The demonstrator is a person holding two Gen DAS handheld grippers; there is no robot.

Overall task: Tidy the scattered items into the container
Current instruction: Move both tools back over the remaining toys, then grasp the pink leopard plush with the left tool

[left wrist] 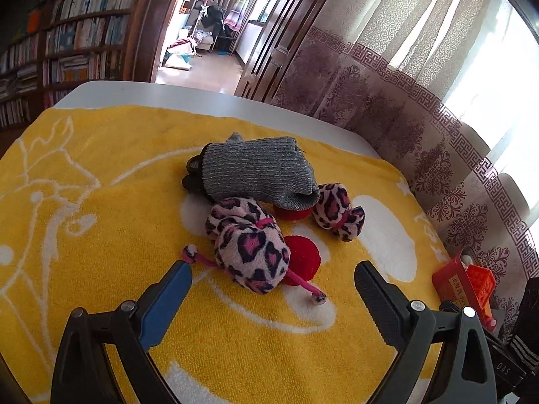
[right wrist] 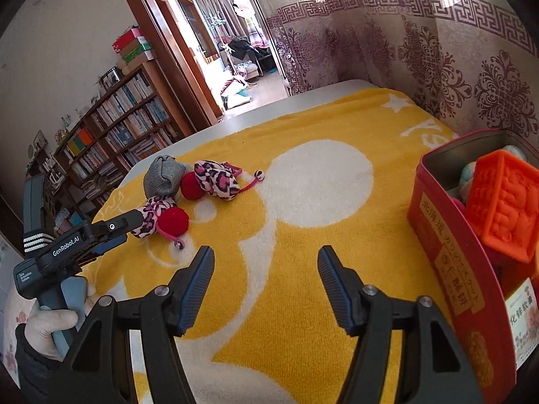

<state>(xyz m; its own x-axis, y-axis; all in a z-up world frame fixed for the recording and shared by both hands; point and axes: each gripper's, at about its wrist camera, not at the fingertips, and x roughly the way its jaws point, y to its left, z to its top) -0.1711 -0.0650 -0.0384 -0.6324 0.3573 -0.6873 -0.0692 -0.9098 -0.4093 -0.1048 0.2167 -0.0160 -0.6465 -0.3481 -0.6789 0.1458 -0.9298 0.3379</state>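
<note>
Hovering with fingers spread and empty, the left gripper (left wrist: pixel 273 277) frames the nearest leopard-print slipper (left wrist: pixel 251 252) mid-blanket, ready to pinch it. Beside the red tin (right wrist: pixel 458 256) at the blanket's right edge, the right gripper (right wrist: pixel 266 262) gapes empty, likely freed for another pick.

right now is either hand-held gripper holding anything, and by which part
Nothing is held. The left hand-held gripper and the right hand-held gripper are both open, with only the yellow towel between their fingers.

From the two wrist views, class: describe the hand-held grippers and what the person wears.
Each gripper, left and right, has black arms with silver bolts and ribbed dark fingers, blue-edged. The left carries "GenRobot.AI" lettering and a grey handle. The left hand wears a pale glove and dark sleeve.
</note>
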